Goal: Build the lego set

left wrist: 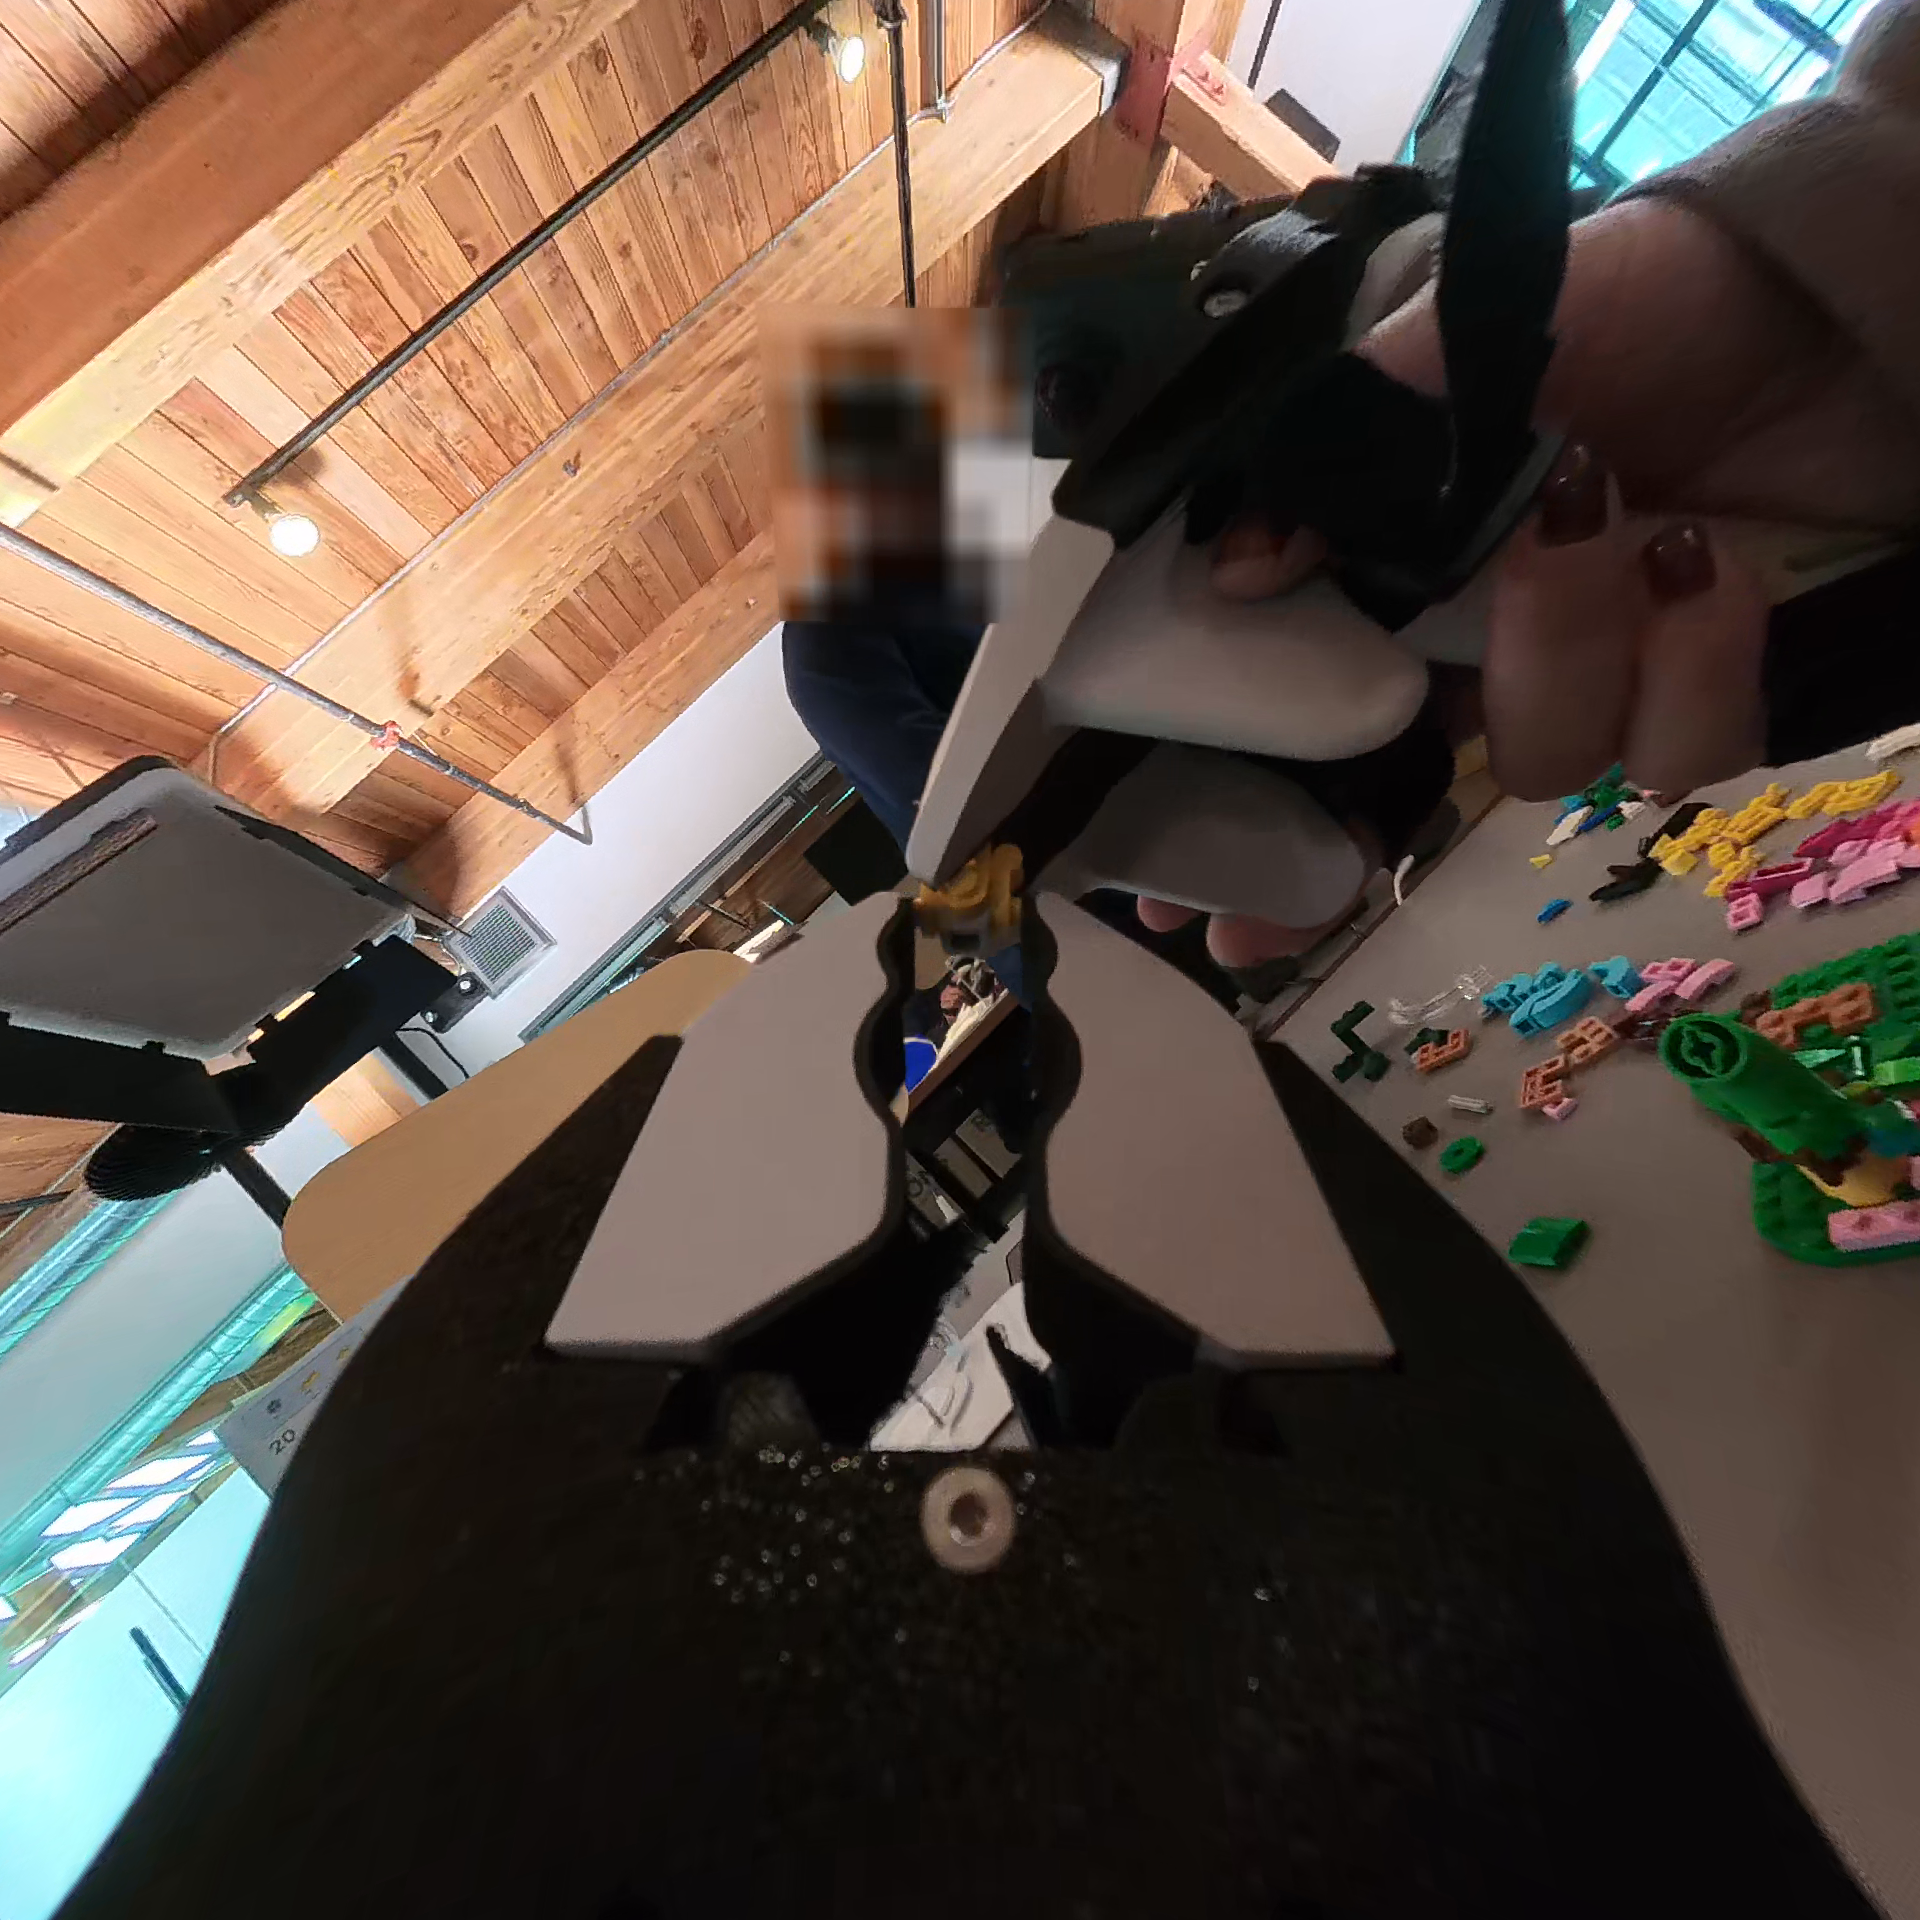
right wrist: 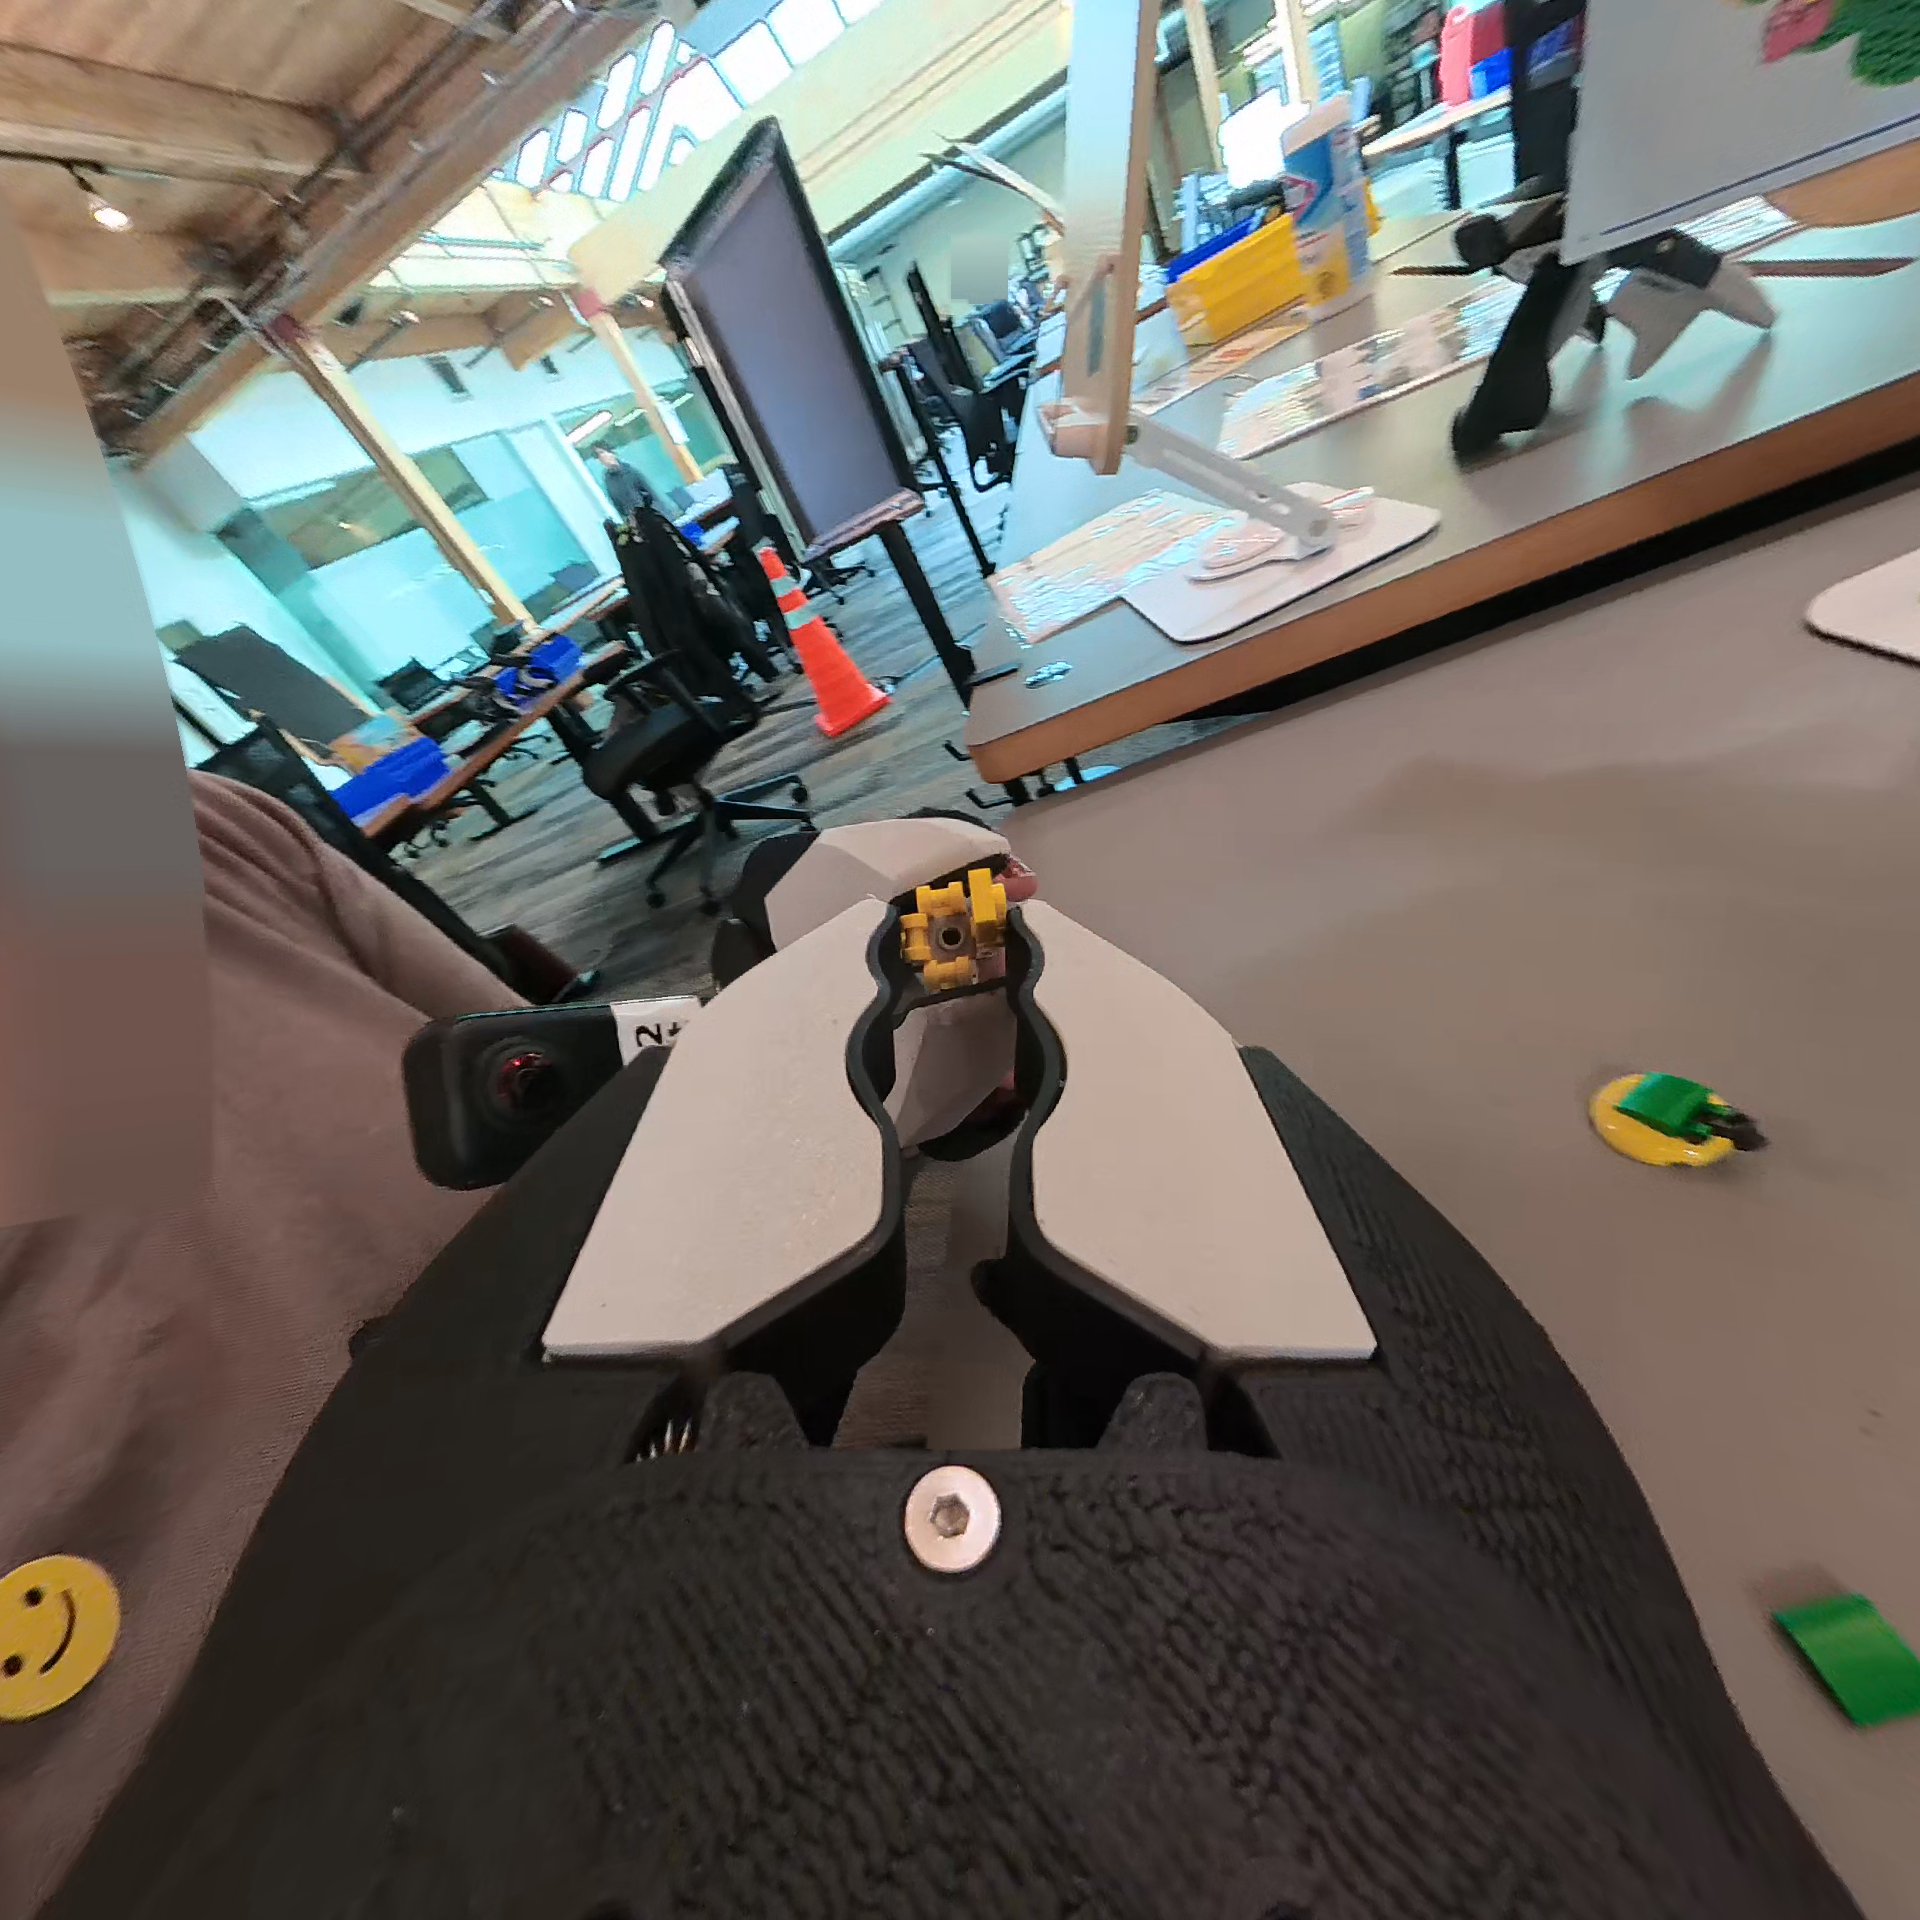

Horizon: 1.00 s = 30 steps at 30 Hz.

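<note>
A small yellow flower-shaped lego piece (left wrist: 977, 883) with a brown centre (right wrist: 948, 940) is held in the air between both grippers, above the grey table (left wrist: 1558, 1455). My left gripper (left wrist: 968, 914) is shut on it from below. My right gripper (right wrist: 951, 925) is shut on it too, and in the left wrist view it (left wrist: 971, 871) comes down from the upper right, held by a hand. In the right wrist view the left gripper (right wrist: 961, 883) shows just behind the piece. A partly built green model (left wrist: 1808, 1122) stands on the table at the right.
Loose pink (left wrist: 1849, 862), yellow (left wrist: 1745, 821), blue (left wrist: 1538, 997) and orange (left wrist: 1558, 1081) pieces lie on the table. A yellow disc with a green piece (right wrist: 1662, 1122) and a green tile (right wrist: 1849, 1662) lie to the right. A beige sleeve (right wrist: 312, 1039) is at left. My left and right fingertips are right by each other. About 15 cm separates my left fingertips from the partly built green model (left wrist: 1808, 1122).
</note>
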Each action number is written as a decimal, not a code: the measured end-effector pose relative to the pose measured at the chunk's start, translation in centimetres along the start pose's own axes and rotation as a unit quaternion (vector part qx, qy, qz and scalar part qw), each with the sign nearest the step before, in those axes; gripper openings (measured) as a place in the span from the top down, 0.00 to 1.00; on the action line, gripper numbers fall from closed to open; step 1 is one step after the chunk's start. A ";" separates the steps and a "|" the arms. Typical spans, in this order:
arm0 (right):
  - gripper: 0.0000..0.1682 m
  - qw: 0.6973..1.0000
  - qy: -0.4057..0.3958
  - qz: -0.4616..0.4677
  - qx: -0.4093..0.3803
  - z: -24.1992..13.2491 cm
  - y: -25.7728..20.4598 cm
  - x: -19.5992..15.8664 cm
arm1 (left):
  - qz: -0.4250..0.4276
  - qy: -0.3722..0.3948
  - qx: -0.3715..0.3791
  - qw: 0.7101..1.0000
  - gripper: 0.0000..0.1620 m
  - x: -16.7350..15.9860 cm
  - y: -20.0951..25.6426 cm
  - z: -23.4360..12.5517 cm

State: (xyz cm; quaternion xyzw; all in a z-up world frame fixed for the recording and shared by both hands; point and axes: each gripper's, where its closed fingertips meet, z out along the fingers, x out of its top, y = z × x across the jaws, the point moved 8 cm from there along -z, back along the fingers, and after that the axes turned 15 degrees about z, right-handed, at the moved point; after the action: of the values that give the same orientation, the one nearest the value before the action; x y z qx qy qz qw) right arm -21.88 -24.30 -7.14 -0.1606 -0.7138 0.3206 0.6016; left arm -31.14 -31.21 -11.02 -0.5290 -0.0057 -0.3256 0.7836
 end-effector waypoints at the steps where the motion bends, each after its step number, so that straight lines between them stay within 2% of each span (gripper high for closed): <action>1: 0.90 1.000 0.000 -0.002 -0.004 0.0 0.0 0.0 | 0.001 -0.001 -0.001 1.000 0.89 0.0 0.0 0.0; 5: 0.90 0.999 0.001 -0.019 -0.030 0.1 0.1 0.0 | 0.011 -0.021 -0.009 1.000 0.89 -0.3 0.2 0.1; 10: 0.88 0.999 0.017 -0.018 -0.045 0.2 0.4 0.1 | -0.016 -0.039 -0.015 0.999 0.89 -0.8 0.2 0.2; 14: 0.76 0.996 0.050 -0.015 -0.073 -0.9 0.7 0.5 | -0.037 -0.049 -0.020 0.998 0.89 -1.4 0.3 0.2; 16: 0.72 0.992 0.083 -0.025 -0.093 -2.4 0.4 0.9 | -0.049 -0.060 -0.023 0.997 0.89 -2.0 0.3 0.1; 19: 0.72 0.974 0.136 -0.082 -0.161 -6.6 -1.0 2.0 | -0.062 -0.084 -0.023 0.994 0.89 -3.1 0.6 0.0; 23: 0.78 0.921 0.210 -0.164 -0.285 -14.7 -2.9 2.7 | -0.138 -0.139 -0.070 0.978 0.89 -4.8 1.5 0.4; 26: 0.81 0.897 0.249 -0.141 -0.338 -20.6 -2.5 1.9 | -0.164 -0.144 -0.082 0.972 0.89 -5.2 2.3 0.5; 30: 0.82 0.893 0.235 -0.063 -0.380 -26.1 0.0 -0.4 | -0.175 -0.156 -0.089 0.968 0.89 -5.3 3.6 0.5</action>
State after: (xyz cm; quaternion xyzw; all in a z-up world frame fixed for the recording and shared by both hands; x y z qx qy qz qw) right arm 3.29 -17.66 -5.65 -0.4018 -0.6278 -0.0608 0.6639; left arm -33.33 -27.30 -15.62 -0.6316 -0.1918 -0.3706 0.6534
